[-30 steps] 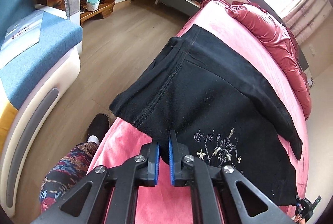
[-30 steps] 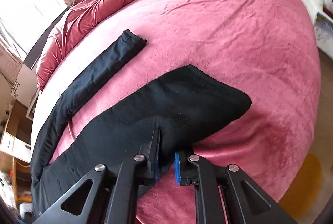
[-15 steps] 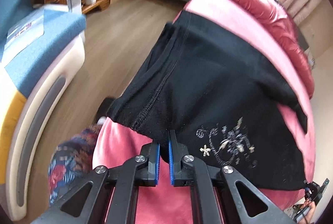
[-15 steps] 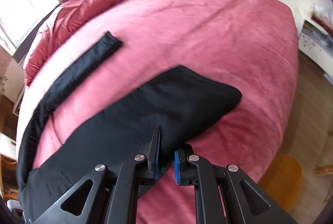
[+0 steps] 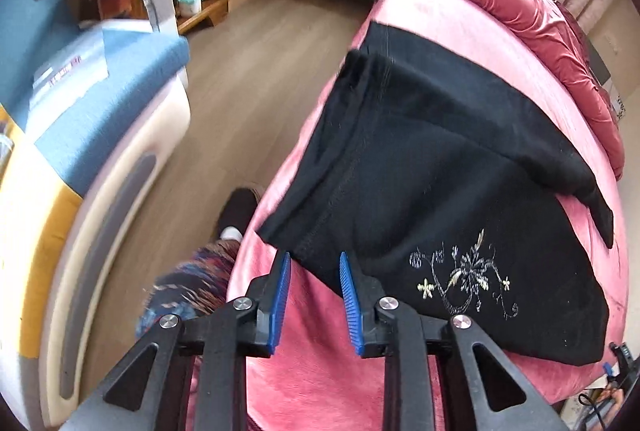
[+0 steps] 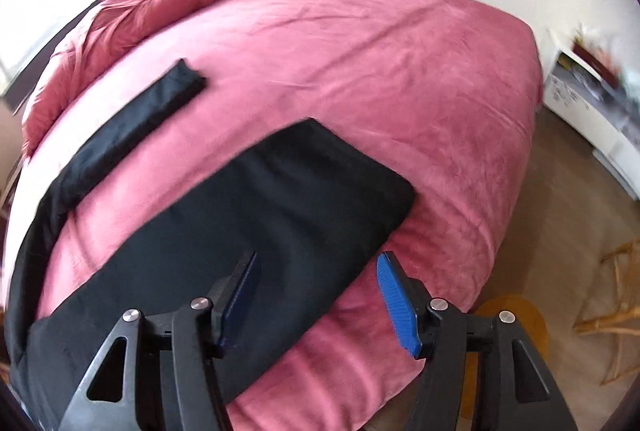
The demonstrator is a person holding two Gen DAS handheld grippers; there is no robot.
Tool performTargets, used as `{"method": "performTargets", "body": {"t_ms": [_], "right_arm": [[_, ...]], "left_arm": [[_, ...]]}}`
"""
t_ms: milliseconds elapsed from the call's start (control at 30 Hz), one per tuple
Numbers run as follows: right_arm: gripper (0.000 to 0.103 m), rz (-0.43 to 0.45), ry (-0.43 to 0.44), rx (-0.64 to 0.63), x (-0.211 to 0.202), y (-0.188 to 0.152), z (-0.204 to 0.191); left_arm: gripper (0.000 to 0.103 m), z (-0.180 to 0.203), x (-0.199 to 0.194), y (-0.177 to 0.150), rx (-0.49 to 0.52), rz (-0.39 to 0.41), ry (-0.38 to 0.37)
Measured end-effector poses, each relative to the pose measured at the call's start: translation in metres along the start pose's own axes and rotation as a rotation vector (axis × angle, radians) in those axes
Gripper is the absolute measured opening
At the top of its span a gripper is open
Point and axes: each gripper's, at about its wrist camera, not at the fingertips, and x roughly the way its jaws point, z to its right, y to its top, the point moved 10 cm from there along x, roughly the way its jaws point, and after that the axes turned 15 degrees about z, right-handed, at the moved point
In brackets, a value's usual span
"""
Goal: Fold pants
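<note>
Black pants (image 5: 432, 167) with pale floral embroidery (image 5: 464, 275) lie spread on the pink bed (image 5: 460, 31). My left gripper (image 5: 312, 273) is open, its blue pads on either side of the near waist corner, which hangs over the bed's left edge. In the right wrist view the pants (image 6: 256, 219) lie flat, one leg end near and the other leg (image 6: 132, 123) stretching away to the left. My right gripper (image 6: 316, 277) is open and empty just above the near leg's hem edge.
A red duvet (image 5: 536, 19) is bunched at the head of the bed. A blue and white sofa (image 5: 88, 103) stands left across the wood floor, with shelves behind. A person's patterned leg and dark shoe (image 5: 236, 211) are by the bed edge. A white cabinet (image 6: 592, 107) stands at the right.
Both grippers were shut on the pants and have opened, letting the cloth go. The pants now rest flat on the bed, and both cameras have shifted slightly.
</note>
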Motion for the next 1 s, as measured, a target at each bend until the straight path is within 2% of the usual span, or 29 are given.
{"method": "performTargets", "body": {"t_ms": [67, 167, 267, 333, 500, 533, 667, 867, 1000], "right_arm": [[0.061, 0.012, 0.044, -0.028, -0.010, 0.000, -0.022], [0.062, 0.010, 0.142, -0.093, -0.021, -0.009, -0.069], [0.063, -0.053, 0.295, -0.178, -0.027, -0.034, -0.134], [0.063, -0.096, 0.377, -0.235, -0.031, -0.055, -0.177], [0.063, -0.171, 0.528, -0.316, -0.047, -0.097, -0.255], [0.063, -0.184, 0.547, -0.327, -0.049, -0.104, -0.264], [0.063, -0.226, 0.606, -0.379, -0.053, -0.126, -0.291], [0.063, -0.256, 0.663, -0.443, -0.060, -0.148, -0.322], [0.063, -0.257, 0.697, -0.489, -0.064, -0.159, -0.344]], "left_arm": [[0.026, -0.004, -0.004, 0.007, 0.013, 0.005, 0.015], [0.026, -0.024, -0.007, 0.016, -0.027, 0.009, 0.054], [0.026, -0.031, -0.004, 0.030, -0.068, 0.030, 0.053], [0.026, -0.021, 0.002, 0.045, -0.085, 0.038, 0.010], [0.028, 0.014, 0.025, 0.087, -0.072, 0.047, -0.083], [0.031, 0.022, 0.033, 0.095, -0.072, 0.042, -0.100], [0.032, 0.044, 0.061, 0.122, -0.089, 0.011, -0.146], [0.032, 0.062, 0.115, 0.160, -0.122, -0.024, -0.139], [0.040, 0.067, 0.152, 0.185, -0.146, -0.028, -0.123]]}}
